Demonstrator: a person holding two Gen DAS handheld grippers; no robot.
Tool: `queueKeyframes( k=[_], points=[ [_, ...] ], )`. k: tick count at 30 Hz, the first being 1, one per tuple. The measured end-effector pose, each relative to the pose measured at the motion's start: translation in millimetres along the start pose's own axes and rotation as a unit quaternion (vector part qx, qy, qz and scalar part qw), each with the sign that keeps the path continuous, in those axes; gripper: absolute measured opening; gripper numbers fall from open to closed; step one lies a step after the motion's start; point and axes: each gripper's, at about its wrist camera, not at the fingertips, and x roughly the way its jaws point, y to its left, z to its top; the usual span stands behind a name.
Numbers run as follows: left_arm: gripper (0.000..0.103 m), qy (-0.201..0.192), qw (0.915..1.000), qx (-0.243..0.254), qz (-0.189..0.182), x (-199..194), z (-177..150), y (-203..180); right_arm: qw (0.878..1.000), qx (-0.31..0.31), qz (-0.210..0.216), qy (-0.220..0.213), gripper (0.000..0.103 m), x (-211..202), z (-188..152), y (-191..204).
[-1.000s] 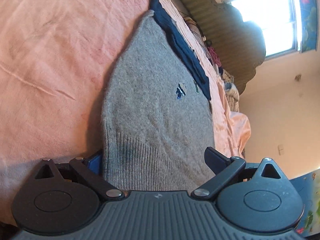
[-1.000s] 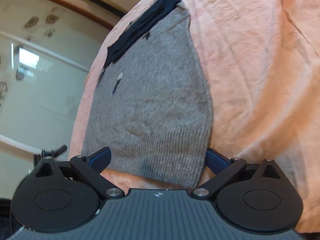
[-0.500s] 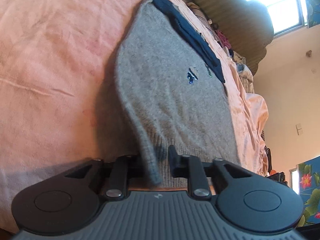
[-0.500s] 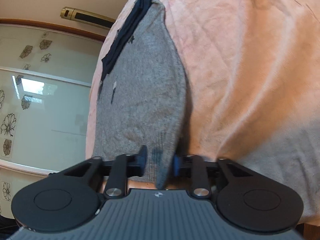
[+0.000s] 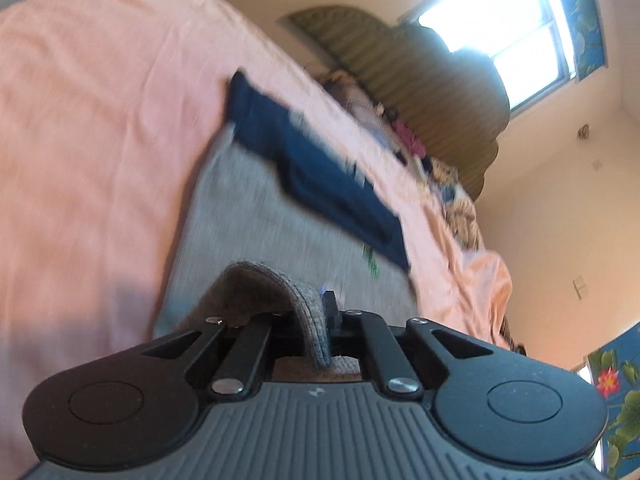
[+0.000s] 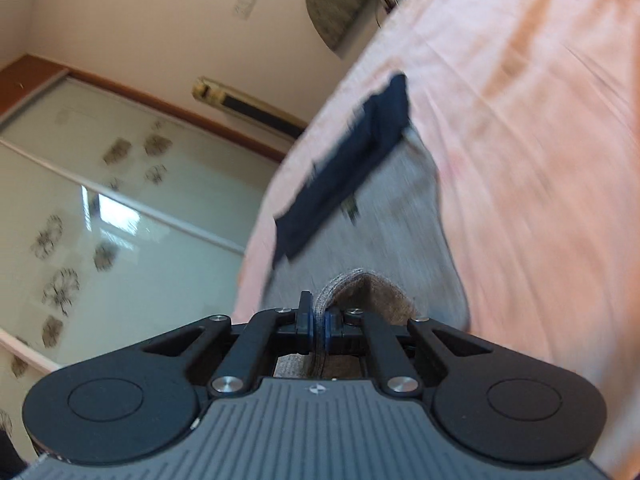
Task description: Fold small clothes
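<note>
Pinching the ribbed hem of the grey sweater (image 5: 256,216), the left gripper (image 5: 316,332) has its fingers pressed together on the knit. The right gripper (image 6: 318,326) likewise clamps the hem. Both hem corners are raised (frames blurred); the body lies on the pink bedsheet (image 5: 88,128), a navy garment (image 5: 320,184) along its far edge.

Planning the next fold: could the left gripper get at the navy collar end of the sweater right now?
Probably not yet: the left gripper is shut on the grey sweater hem, so it is occupied. Nothing lies between it and the navy collar.
</note>
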Motion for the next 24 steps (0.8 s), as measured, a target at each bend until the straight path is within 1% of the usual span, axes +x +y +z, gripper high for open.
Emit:
queueKeyframes(
  k=[2, 5, 9, 11, 14, 16, 17, 18, 19, 20, 21, 22, 23, 24],
  points=[
    [0.005, -0.020, 0.9998, 0.003, -0.002, 19, 31, -5, 1.000, 0.005, 0.012, -0.017, 0.012, 24, 32, -3],
    [0.005, -0.036, 0.9993, -0.002, -0.005, 51, 78, -10, 0.999, 0.021, 0.026, -0.029, 0.012, 63, 82, -12],
    [0.005, -0.047, 0.9983, 0.030, 0.016, 103, 134, -22, 0.999, 0.028, 0.020, -0.036, 0.012, 117, 142, -23],
    [0.005, -0.052, 0.9973, 0.044, 0.029, 127, 160, -25, 0.999, 0.026, 0.009, -0.037, 0.012, 143, 170, -29],
    [0.005, -0.060, 0.9957, 0.045, 0.055, 165, 195, -22, 0.998, 0.034, -0.020, -0.042, 0.012, 182, 206, -46],
    [0.005, -0.067, 0.9924, 0.051, 0.090, 194, 211, -18, 0.997, 0.039, -0.041, -0.044, 0.012, 207, 222, -59],
    [0.005, -0.061, 0.9905, 0.059, 0.108, 209, 217, -15, 0.997, 0.043, -0.052, -0.041, 0.014, 219, 227, -66],
    [0.005, -0.047, 0.9871, 0.067, 0.137, 227, 222, -11, 0.996, 0.047, -0.068, -0.042, 0.017, 229, 229, -73],
    [0.006, -0.034, 0.9839, 0.063, 0.164, 240, 224, -6, 0.994, 0.052, -0.091, -0.043, 0.031, 237, 229, -77],
    [0.009, -0.018, 0.9822, 0.053, 0.179, 248, 223, 1, 0.991, 0.055, -0.113, -0.045, 0.061, 242, 227, -80],
    [0.012, -0.010, 0.9820, 0.039, 0.185, 251, 220, 5, 0.991, 0.055, -0.110, -0.057, 0.066, 240, 223, -81],
    [0.019, -0.014, 0.9829, 0.022, 0.182, 246, 213, 10, 0.992, 0.054, -0.094, -0.071, 0.068, 235, 218, -79],
    [0.034, -0.028, 0.9839, 0.015, 0.176, 237, 206, 11, 0.992, 0.052, -0.085, -0.080, 0.071, 228, 212, -76],
    [0.045, -0.049, 0.9844, 0.019, 0.168, 222, 198, 10, 0.993, 0.046, -0.075, -0.084, 0.071, 218, 205, -71]
  ],
)
